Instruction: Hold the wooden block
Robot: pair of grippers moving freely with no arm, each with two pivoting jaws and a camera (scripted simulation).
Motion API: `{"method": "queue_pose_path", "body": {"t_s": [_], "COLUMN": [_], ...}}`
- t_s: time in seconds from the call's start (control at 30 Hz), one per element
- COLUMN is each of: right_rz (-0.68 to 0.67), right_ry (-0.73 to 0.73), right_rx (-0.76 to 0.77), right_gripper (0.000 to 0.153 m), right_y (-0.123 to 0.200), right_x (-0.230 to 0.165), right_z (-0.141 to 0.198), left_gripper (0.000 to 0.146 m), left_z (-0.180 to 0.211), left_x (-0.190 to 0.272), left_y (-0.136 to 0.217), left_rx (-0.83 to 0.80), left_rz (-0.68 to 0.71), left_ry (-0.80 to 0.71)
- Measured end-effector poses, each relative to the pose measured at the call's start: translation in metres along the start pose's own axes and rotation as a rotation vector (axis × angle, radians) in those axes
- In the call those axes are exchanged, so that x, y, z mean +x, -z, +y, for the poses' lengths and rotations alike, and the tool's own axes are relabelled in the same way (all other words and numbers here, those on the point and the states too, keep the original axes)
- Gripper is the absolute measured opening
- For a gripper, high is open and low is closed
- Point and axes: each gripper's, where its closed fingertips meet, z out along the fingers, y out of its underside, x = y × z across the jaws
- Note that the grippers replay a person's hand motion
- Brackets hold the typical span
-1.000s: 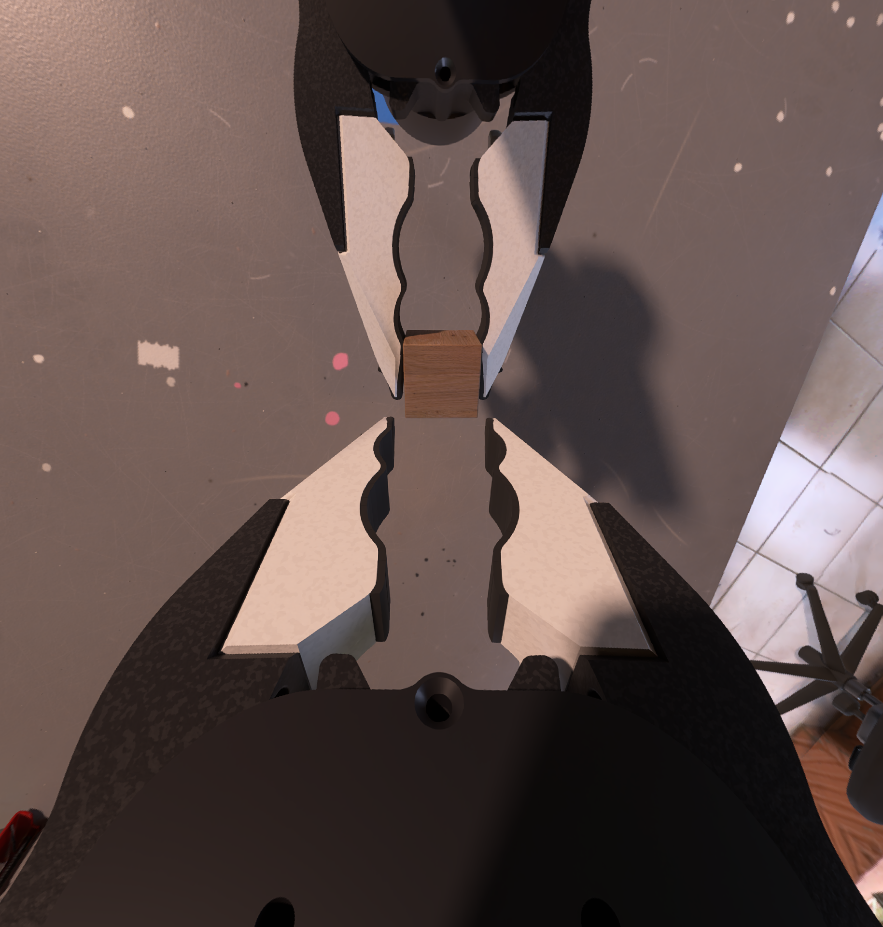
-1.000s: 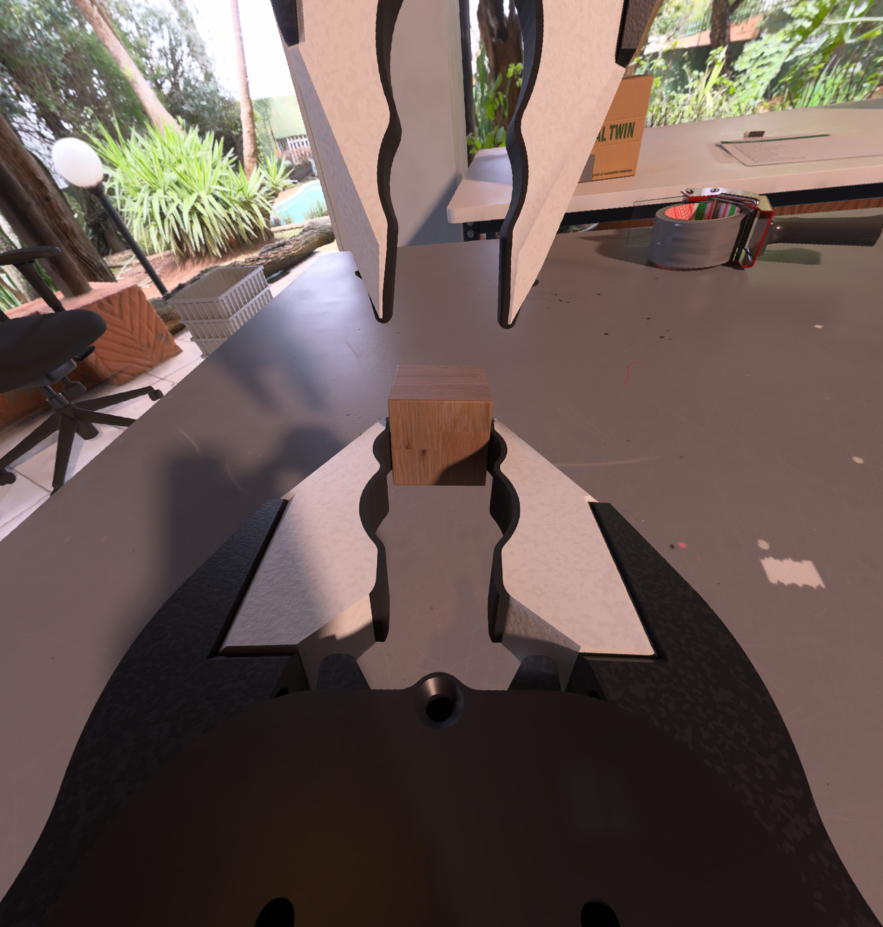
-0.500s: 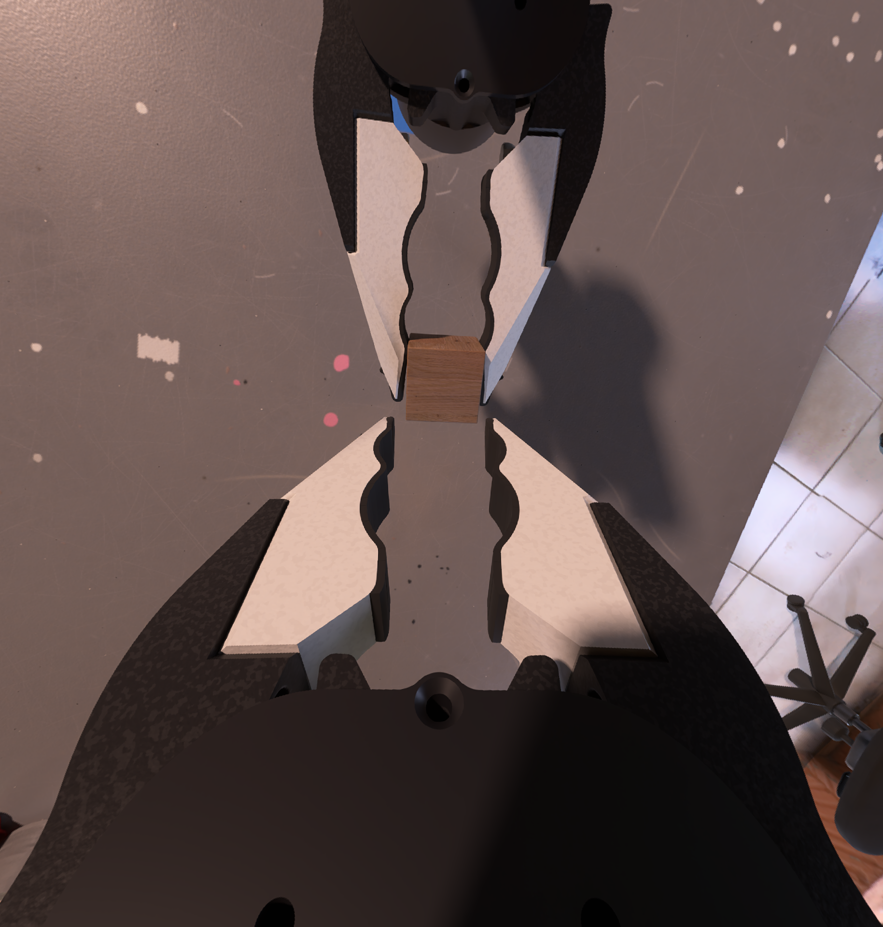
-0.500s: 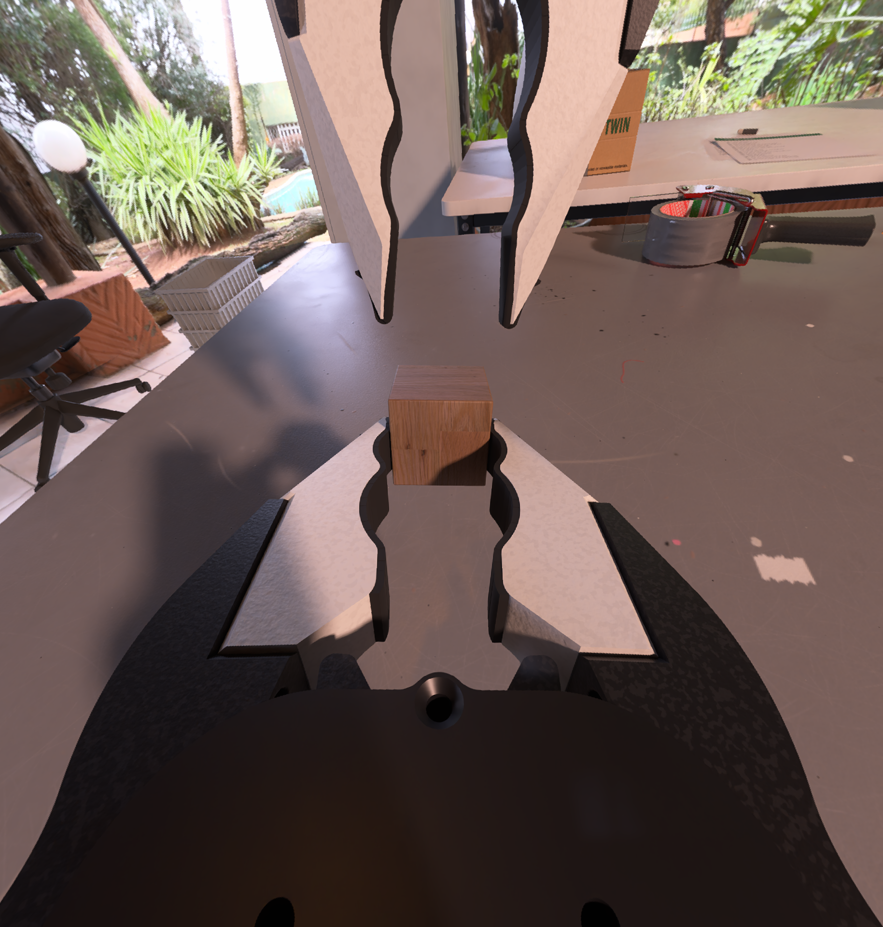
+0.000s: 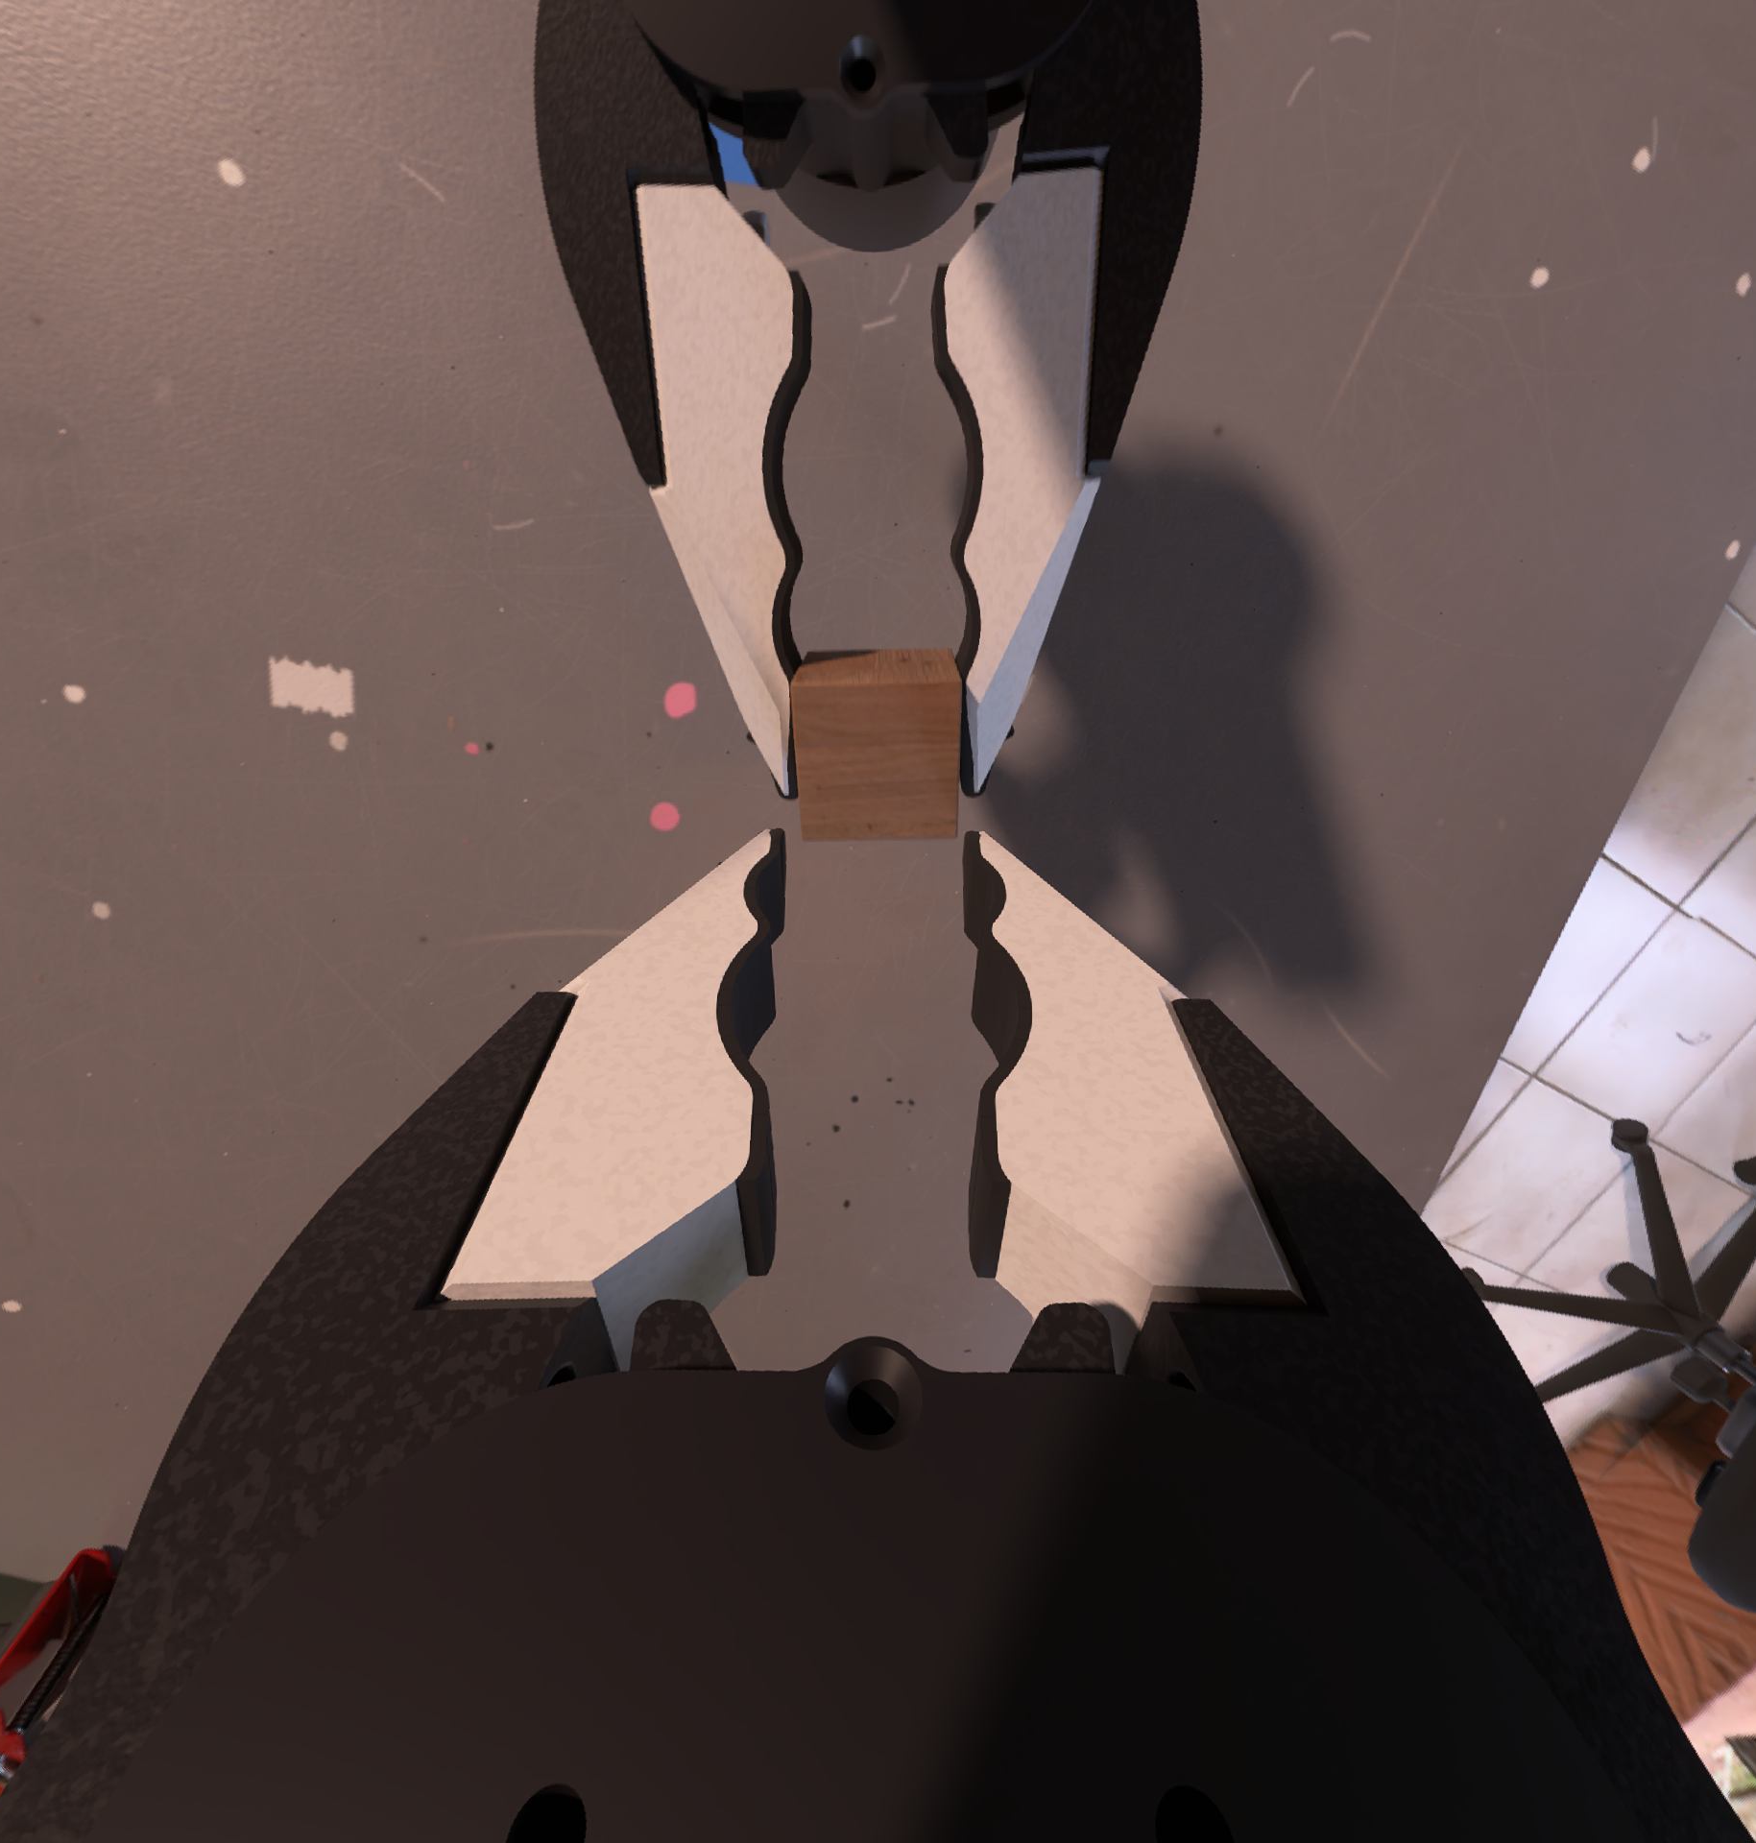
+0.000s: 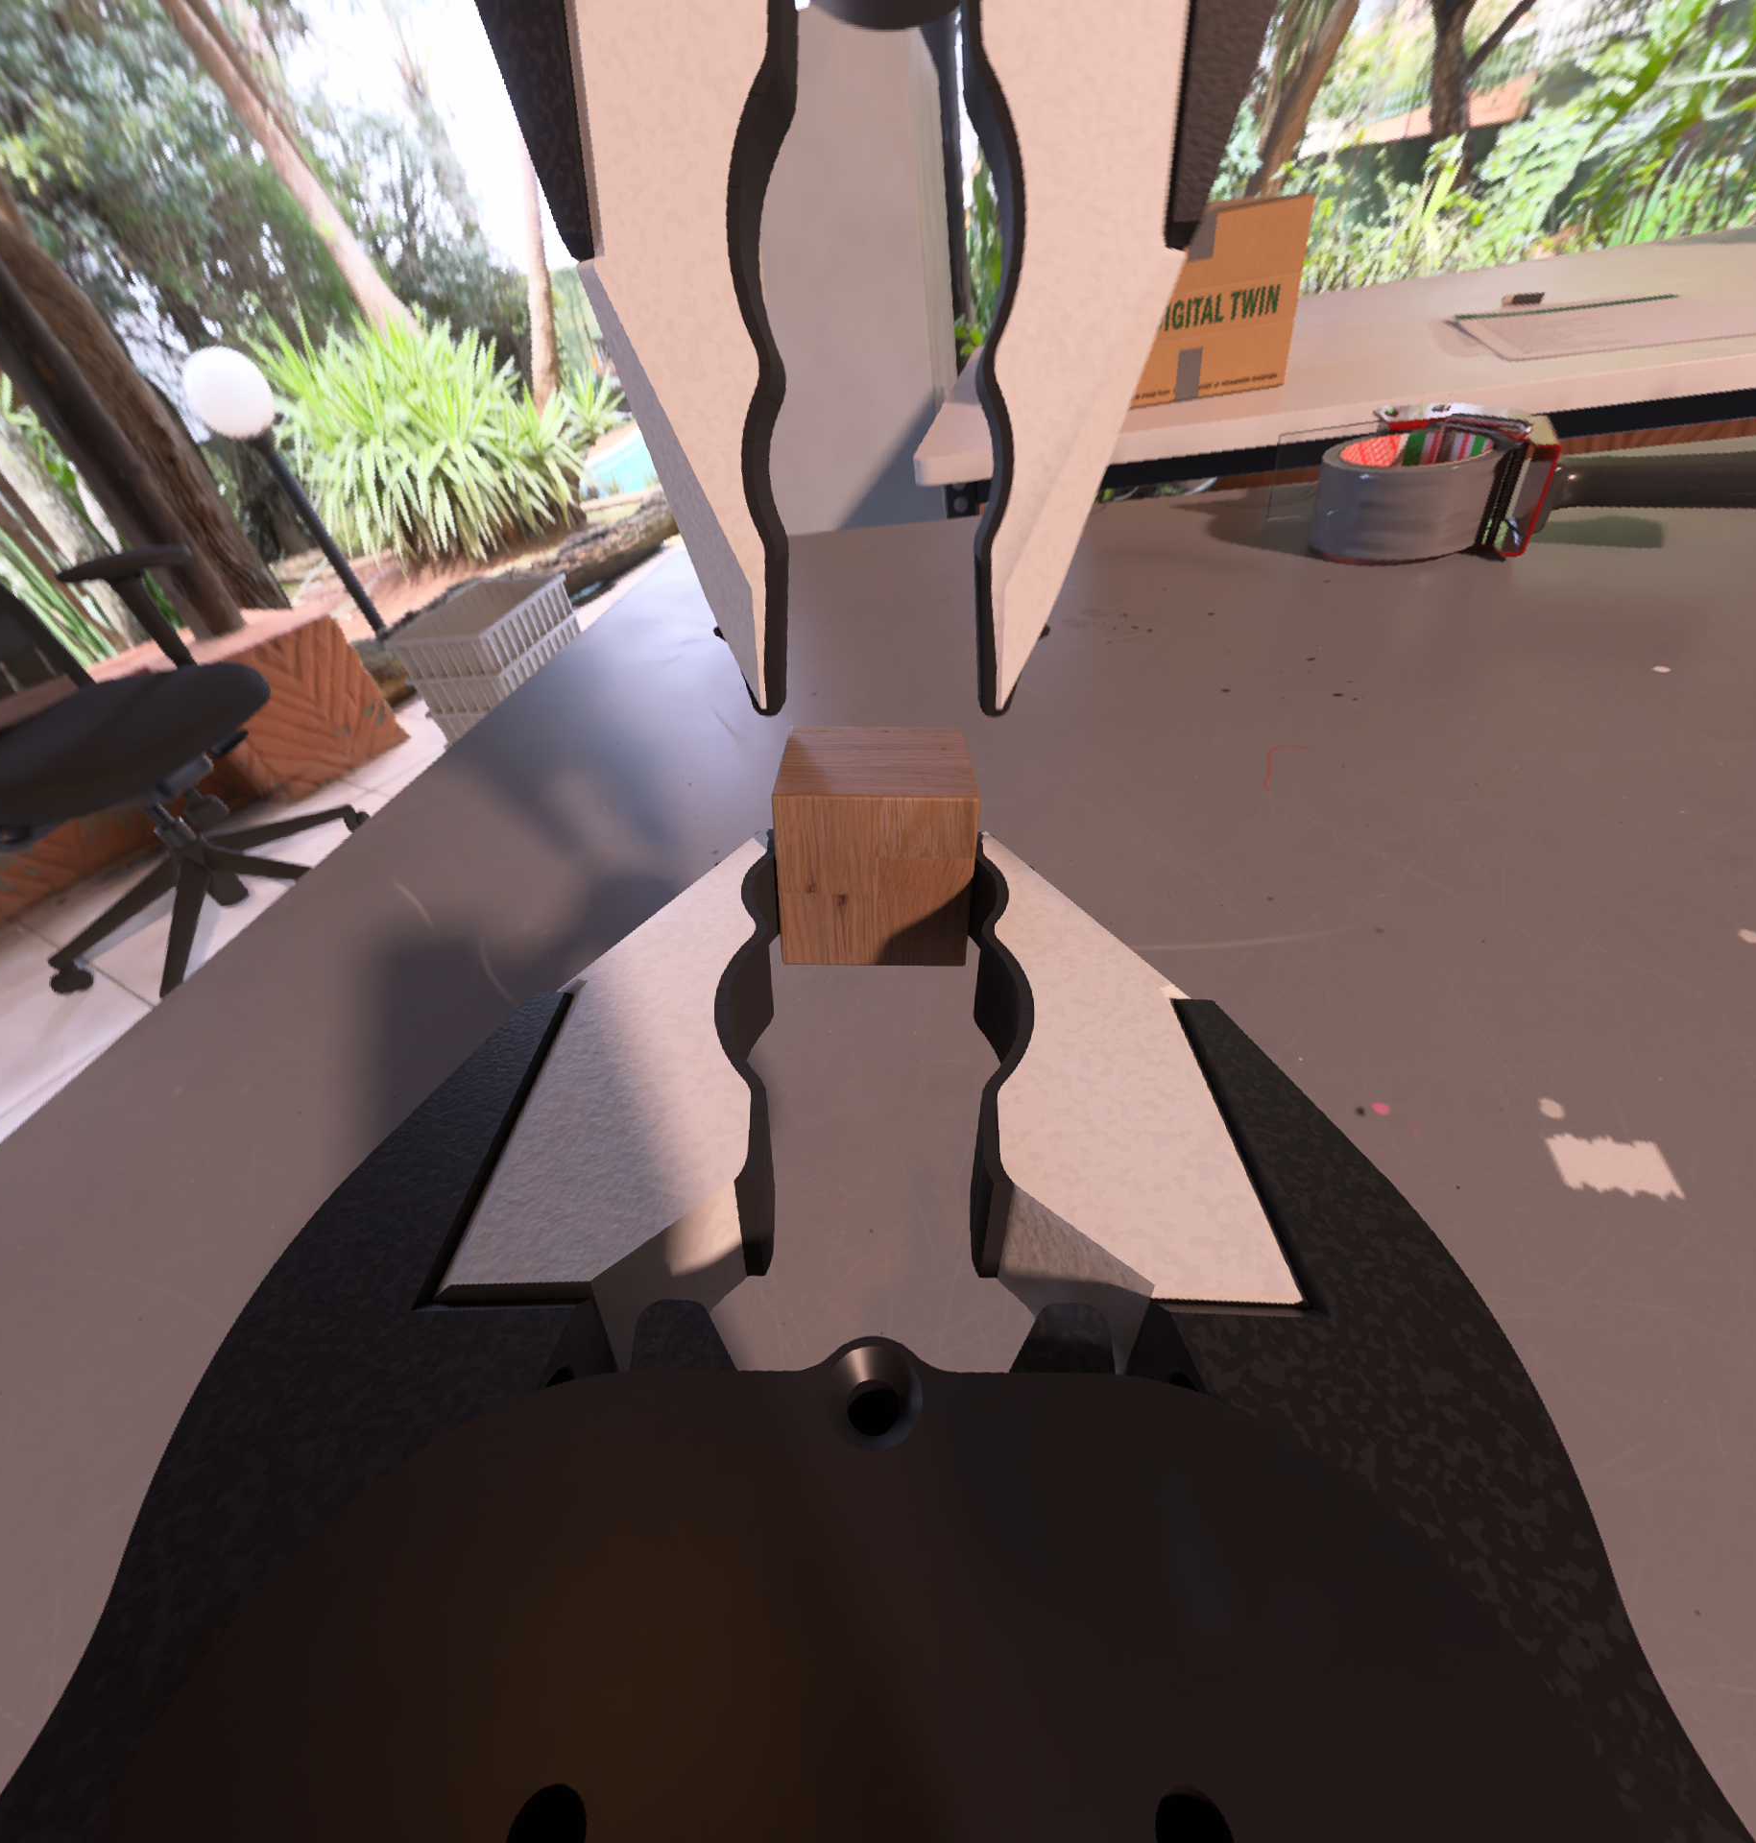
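Observation:
A small wooden block (image 6: pixel 874 858) sits between the fingertips of my right gripper (image 6: pixel 876 848), which is shut on its two sides low over the grey table (image 6: pixel 1352 898). I cannot tell if the block touches the table. My left gripper (image 5: pixel 874 848) points straight down from above, open and empty, its tips just short of the block (image 5: pixel 874 743). In the left wrist view the right gripper (image 5: pixel 879 788) reaches in from the top. In the right wrist view the left gripper (image 6: pixel 879 708) hangs just above the block.
A grey tape dispenser (image 6: pixel 1422 499) lies at the far right of the table, and its red part shows at the lower left of the left wrist view (image 5: pixel 26 1675). An office chair (image 6: pixel 135 758) stands off the table's left edge. A cardboard box (image 6: pixel 1223 309) stands on another table behind.
The right gripper tilted slightly away and back, the block staying between its fingertips. The left gripper has stayed above the block, open.

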Motion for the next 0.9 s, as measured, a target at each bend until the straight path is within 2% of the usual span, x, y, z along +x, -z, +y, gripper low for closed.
{"method": "queue_pose_path", "body": {"t_s": [0.13,0.3,0.4,0.5,0.6,0.73,0.9], "right_rz": [0.002,-0.001,0.003,0.007,0.005,0.007,0.003], "right_ry": [0.037,0.007,-0.003,0.000,-0.011,-0.017,-0.027], "right_rx": [-0.026,0.006,0.012,0.009,0.009,0.006,0.008], "right_gripper": [0.036,0.036,0.036,0.036,0.036,0.036,0.036], "right_y": [-0.002,0.001,0.002,0.002,0.002,0.002,0.003], "right_x": [-0.004,-0.001,0.000,0.000,0.002,0.003,0.003], "right_z": [0.003,-0.001,-0.002,-0.001,-0.001,-0.001,-0.001], "left_gripper": [0.035,0.037,0.043,0.043,0.042,0.042,0.044], "left_z": [-0.007,-0.001,0.018,0.048,0.081,0.113,0.130], "left_x": [0.003,0.000,-0.016,-0.038,-0.067,-0.100,-0.126], "left_y": [-0.002,0.008,0.035,0.068,0.087,0.075,0.039], "left_rx": [0.022,0.092,0.160,0.240,0.277,0.216,0.113], "left_rz": [0.015,-0.012,-0.101,-0.186,-0.259,-0.323,-0.343], "left_ry": [-0.011,0.035,0.097,0.204,0.302,0.292,0.142]}}
